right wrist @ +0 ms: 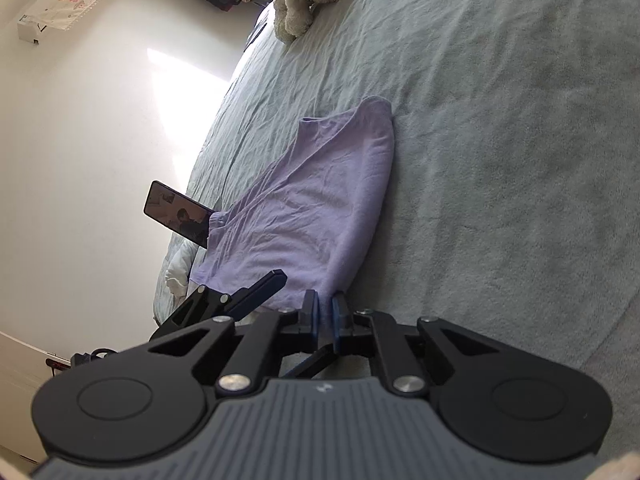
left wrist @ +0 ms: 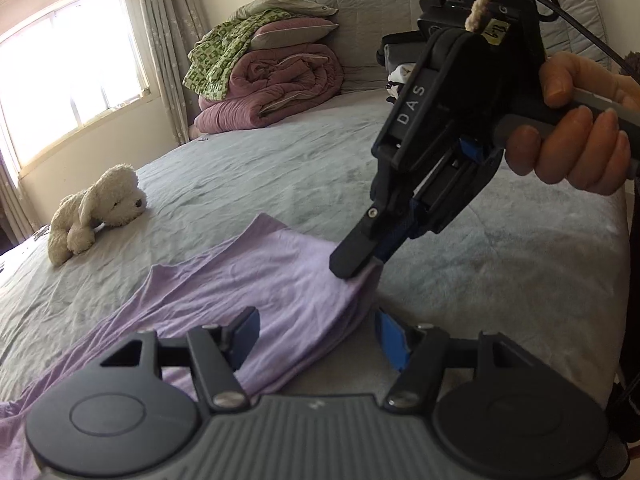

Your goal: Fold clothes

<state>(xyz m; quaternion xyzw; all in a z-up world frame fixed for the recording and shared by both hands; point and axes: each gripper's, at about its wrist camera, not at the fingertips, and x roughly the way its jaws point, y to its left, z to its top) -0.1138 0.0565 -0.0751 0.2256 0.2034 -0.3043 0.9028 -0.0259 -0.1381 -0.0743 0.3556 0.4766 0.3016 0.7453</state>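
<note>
A lavender garment (left wrist: pixel 280 280) lies partly folded on the grey bed sheet (left wrist: pixel 240 168). In the left wrist view my left gripper (left wrist: pixel 316 334) stands open over the garment's near edge; cloth lies between its fingers but the pads do not press it. A hand (left wrist: pixel 580 132) holds my right gripper (left wrist: pixel 356 268), tilted down and shut on the garment's right corner. The right wrist view shows the right gripper (right wrist: pixel 325 312) with its blue pads pinching that corner of the garment (right wrist: pixel 320 200). To the left, one of the left gripper's fingers (right wrist: pixel 262 290) rests over the cloth.
A white plush dog (left wrist: pixel 96 208) lies on the bed to the left. Folded quilts and pillows (left wrist: pixel 272 80) are stacked at the quilted headboard. A phone (right wrist: pixel 176 212) is propped at the bed's edge beside the garment. A window is at the left.
</note>
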